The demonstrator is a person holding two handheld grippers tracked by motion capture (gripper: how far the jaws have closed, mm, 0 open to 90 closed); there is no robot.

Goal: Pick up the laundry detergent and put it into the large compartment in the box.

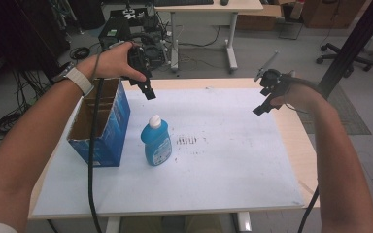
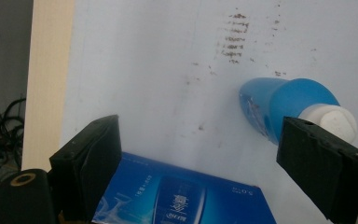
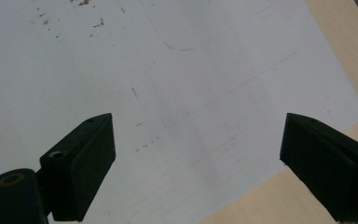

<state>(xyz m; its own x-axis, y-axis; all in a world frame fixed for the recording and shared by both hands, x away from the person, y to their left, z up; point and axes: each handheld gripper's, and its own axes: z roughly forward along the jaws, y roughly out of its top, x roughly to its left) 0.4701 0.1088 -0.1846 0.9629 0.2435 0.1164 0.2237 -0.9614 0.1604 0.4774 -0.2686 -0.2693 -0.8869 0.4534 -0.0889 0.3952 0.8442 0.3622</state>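
Note:
A blue bottle [image 1: 156, 141] with a white cap stands upright on the white sheet, just right of an open blue carton [image 1: 102, 124]. My left gripper [image 1: 147, 91] hangs in the air above and behind the bottle, near the carton's far corner. In the left gripper view its jaws stand wide apart with nothing between them, the bottle [image 2: 286, 105] and the carton [image 2: 182, 196] lying below. My right gripper [image 1: 263, 106] hovers over the sheet's right part, jaws wide apart and empty above the bare white sheet [image 3: 177, 93].
The white sheet [image 1: 223, 160] covers most of the wooden table [image 1: 298, 145] and carries a patch of dark smudges [image 1: 187, 140]. Behind the table are a desk, cables and equipment on the floor. A black post [image 1: 349, 46] rises at the right.

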